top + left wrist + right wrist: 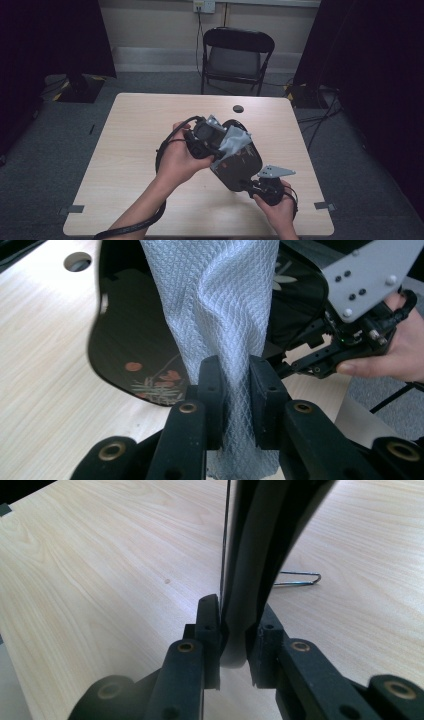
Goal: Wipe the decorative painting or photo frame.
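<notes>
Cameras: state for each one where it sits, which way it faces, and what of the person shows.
High view: above the person's side, looking forward and down on the table; both forearms, left gripper and right gripper show.
Left gripper view: on the left gripper, looking along jaws clamped on the cloth; the right hand shows.
Right gripper view: on the right gripper, jaws clamped on the tray rim.
Shared: the dark tray.

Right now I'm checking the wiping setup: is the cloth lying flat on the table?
No, the pale cloth is pinched between the left gripper jaws and drapes over the dark plate, held above the table.
</notes>
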Tool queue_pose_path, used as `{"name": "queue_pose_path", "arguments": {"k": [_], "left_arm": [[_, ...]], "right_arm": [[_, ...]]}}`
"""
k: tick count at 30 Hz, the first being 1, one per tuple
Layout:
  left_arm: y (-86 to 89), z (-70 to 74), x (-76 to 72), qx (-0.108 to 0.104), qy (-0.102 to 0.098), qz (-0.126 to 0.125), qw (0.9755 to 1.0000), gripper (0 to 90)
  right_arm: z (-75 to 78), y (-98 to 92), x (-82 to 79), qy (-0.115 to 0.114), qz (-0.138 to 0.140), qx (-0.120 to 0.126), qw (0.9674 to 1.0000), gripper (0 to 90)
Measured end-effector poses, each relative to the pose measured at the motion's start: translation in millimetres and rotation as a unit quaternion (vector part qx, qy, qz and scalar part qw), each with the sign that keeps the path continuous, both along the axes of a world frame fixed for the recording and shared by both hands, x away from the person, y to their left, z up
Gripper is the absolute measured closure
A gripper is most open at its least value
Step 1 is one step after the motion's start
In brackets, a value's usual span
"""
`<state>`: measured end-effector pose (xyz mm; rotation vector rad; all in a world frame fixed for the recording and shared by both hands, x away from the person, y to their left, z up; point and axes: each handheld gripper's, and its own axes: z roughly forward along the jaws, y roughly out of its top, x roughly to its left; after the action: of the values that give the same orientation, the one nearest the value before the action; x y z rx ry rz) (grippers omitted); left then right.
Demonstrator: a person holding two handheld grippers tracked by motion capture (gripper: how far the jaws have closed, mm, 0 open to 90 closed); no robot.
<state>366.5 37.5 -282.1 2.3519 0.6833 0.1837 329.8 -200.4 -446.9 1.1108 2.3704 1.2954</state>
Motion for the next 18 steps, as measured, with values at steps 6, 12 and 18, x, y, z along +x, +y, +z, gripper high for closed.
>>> {"name": "queue_pose_path", "arguments": {"k": [6, 12, 18], "left_arm": [[-7.6, -16.4, -3.4, 0.015, 0.006, -0.009, 0.9998, 78.1], [-10.6, -39.1, -3.9, 0.025, 0.019, -0.011, 0.9994, 78.1], [-10.5, -60.9, -4.5, 0.037, 0.034, -0.009, 0.9987, 78.1]], "right_arm": [[0.0, 0.3, 0.0, -0.001, 0.0, -0.001, 1.0, 78.1], [0.1, 0.4, -0.2, -0.001, -0.001, -0.001, 1.0, 78.0], [0.0, 0.2, 0.0, -0.001, 0.0, -0.001, 1.0, 78.0]]}}
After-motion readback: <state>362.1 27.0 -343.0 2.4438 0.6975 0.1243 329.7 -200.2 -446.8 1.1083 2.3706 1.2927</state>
